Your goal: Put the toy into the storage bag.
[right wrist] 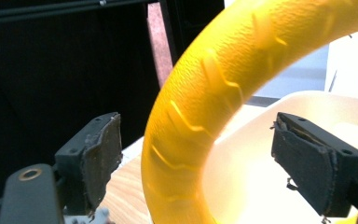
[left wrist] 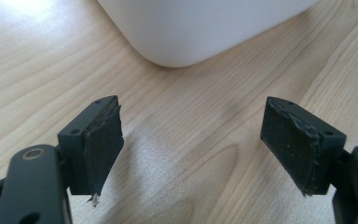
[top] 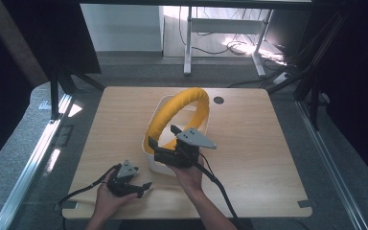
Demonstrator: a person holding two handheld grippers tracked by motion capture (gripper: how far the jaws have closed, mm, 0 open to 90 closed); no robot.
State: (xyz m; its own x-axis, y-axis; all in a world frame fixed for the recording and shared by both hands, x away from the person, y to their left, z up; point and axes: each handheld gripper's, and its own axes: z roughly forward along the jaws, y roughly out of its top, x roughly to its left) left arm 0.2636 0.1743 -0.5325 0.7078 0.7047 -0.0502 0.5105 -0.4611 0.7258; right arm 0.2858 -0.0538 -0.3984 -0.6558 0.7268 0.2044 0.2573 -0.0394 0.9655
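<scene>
Standing so far: the yellow ring (top: pixel 179 114) leans upright in the white tub (top: pixel 159 165), its lower end down inside the near left part of the tub and its arc rising over the far rim.
Ring position: near the middle of the wooden table (top: pixel 249 143), well clear of every edge; the tub sits under it, touching it.
Right gripper (top: pixel 165 143): at the tub's near rim, its jaws set wide on either side of the ring's lower left curve; in the right gripper view the yellow ring (right wrist: pixel 191 135) passes between the two pads (right wrist: pixel 100 158) with a gap at each side, so nothing is clamped.
Left gripper (top: pixel 141 187): low over the table at the near left, just beside the tub's near corner; its jaws are spread wide with only bare wood between them, and the white tub (left wrist: pixel 200 28) lies just ahead.
Done, as I judge it: the ring is in the tub, and the right gripper is placed around it.
Left, as I judge it: whether the ring is being put down or is about to be lifted cannot be told; either way the right jaws have a closing or a backing away ahead, and the left gripper has no part yet.
</scene>
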